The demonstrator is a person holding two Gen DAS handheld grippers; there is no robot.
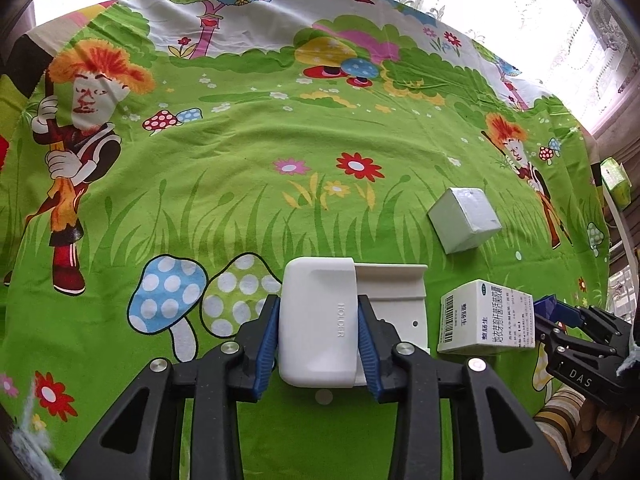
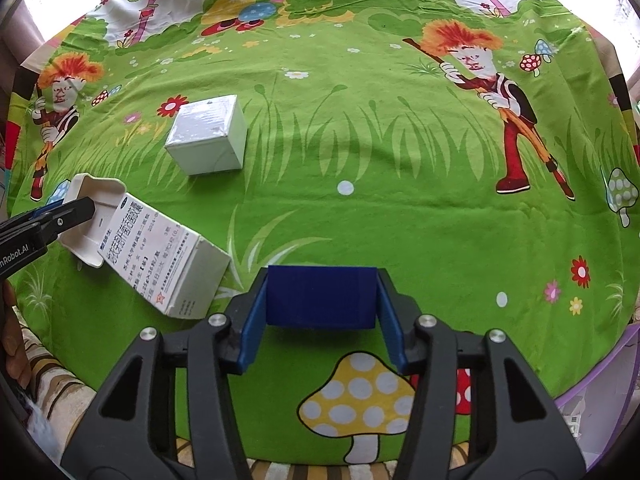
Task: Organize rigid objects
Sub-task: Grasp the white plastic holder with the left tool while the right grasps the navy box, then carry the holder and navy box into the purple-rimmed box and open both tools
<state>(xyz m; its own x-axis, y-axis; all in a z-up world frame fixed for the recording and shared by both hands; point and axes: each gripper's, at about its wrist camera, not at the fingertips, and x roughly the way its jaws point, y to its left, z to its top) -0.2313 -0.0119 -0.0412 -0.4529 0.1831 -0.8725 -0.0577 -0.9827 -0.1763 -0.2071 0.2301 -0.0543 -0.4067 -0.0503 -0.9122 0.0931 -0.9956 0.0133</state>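
Observation:
A white plastic holder (image 1: 316,320) marked "HOLDER" lies on the green cartoon cloth (image 1: 240,208), partly on a flat white bracket (image 1: 396,300). My left gripper (image 1: 318,300) is shut on the holder, its blue pads pressed against both long sides. In the right wrist view a dark blue block (image 2: 320,300) sits between the blue pads of my right gripper (image 2: 322,276), which is shut on it just above the cloth. A printed medicine box (image 2: 160,256) lies between the two grippers, touching the holder (image 2: 94,200). A white cube box (image 2: 208,136) stands farther back.
The cloth (image 2: 380,160) stretches bare to the far edge and to the right. A green packet (image 1: 616,180) sits beyond the cloth's right edge. Lace curtains (image 1: 520,8) hang behind. A person's hand in a striped sleeve (image 2: 52,384) shows at lower left.

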